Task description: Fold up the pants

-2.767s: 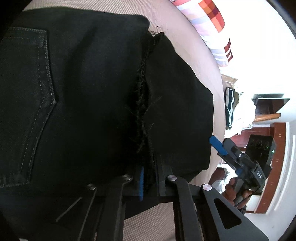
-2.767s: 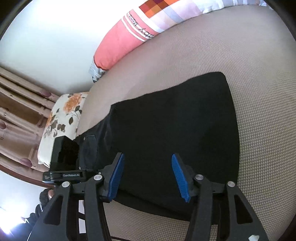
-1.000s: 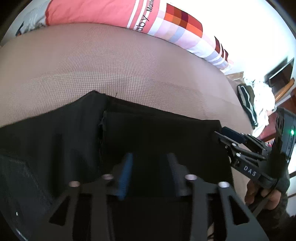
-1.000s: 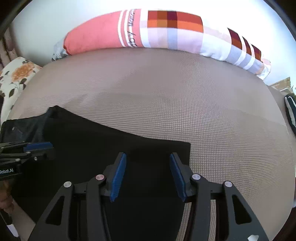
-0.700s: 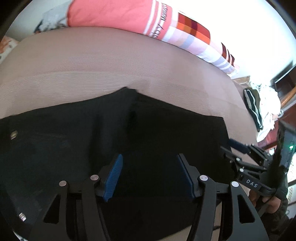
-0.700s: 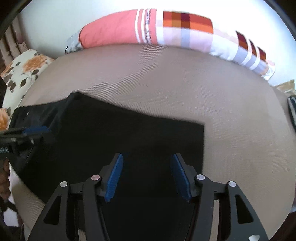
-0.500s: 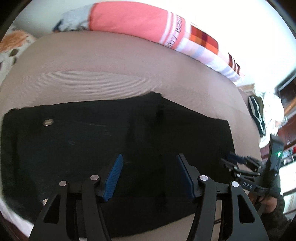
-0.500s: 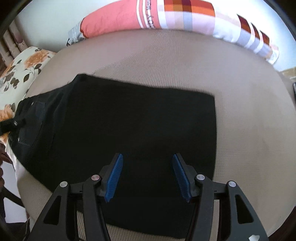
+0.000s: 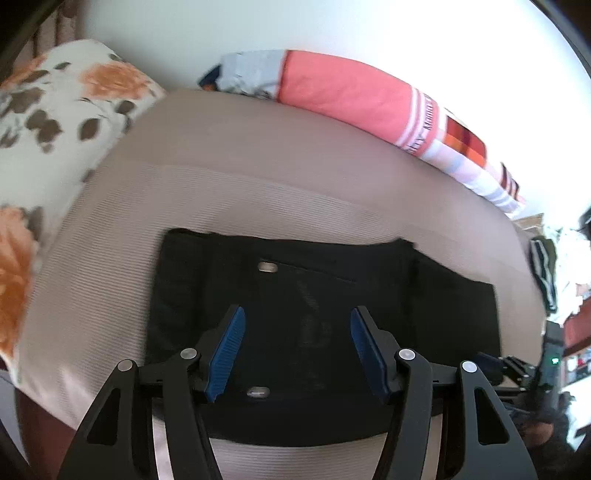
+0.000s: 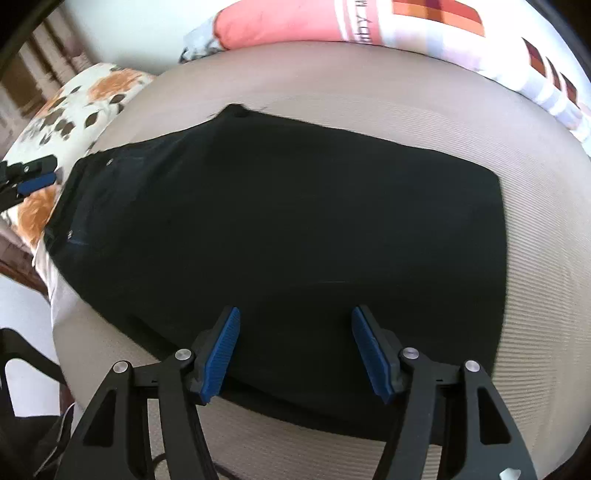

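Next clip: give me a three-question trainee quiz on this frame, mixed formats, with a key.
1. True or false: the left gripper is clamped on the black pants.
2. The pants lie on: A) a wooden floor B) a beige mattress C) a chair.
3. Fill in: the right gripper is ____, holding nothing.

Key: 1 false; 2 B; 3 open.

A beige woven bed surface [image 9: 258, 177] fills most of both views. Along its far edge, against a pale wall [image 9: 258, 26], lies a long coral-pink bolster pillow [image 9: 347, 96] with white stripes and an orange-and-lilac checked end. On the left rests a white pillow [image 9: 55, 110] printed with orange flowers. Striped clothing [image 9: 543, 269] sits beyond the bed's right side.
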`<state>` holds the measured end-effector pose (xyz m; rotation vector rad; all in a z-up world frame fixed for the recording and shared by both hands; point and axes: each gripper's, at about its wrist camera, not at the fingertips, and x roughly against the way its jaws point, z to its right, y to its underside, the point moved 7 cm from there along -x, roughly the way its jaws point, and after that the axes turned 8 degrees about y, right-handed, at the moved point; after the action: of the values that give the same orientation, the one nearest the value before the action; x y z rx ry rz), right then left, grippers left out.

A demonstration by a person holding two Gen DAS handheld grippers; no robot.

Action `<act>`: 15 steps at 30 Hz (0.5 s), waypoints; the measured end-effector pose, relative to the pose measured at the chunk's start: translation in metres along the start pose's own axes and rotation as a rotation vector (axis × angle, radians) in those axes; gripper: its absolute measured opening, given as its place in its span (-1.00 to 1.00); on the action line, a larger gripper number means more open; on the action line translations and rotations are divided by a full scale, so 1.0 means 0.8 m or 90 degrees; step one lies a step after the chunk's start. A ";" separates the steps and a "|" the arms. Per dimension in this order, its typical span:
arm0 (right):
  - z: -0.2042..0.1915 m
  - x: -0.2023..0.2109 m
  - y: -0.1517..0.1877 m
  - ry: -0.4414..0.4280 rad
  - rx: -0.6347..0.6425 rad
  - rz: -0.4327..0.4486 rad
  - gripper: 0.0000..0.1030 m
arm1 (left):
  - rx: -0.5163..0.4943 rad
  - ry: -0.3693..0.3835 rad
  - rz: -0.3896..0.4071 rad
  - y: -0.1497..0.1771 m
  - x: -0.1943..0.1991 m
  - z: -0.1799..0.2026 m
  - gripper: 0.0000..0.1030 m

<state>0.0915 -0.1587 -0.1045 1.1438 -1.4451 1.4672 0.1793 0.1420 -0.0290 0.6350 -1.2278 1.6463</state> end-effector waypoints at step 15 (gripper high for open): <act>-0.026 0.000 -0.008 -0.065 -0.006 -0.019 0.26 | 0.146 0.010 -0.035 0.040 0.005 -0.146 0.17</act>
<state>0.0958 -0.1379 -0.1020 1.2438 -1.4963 1.3983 0.1637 0.2501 -0.0813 0.7878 -1.0081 1.7573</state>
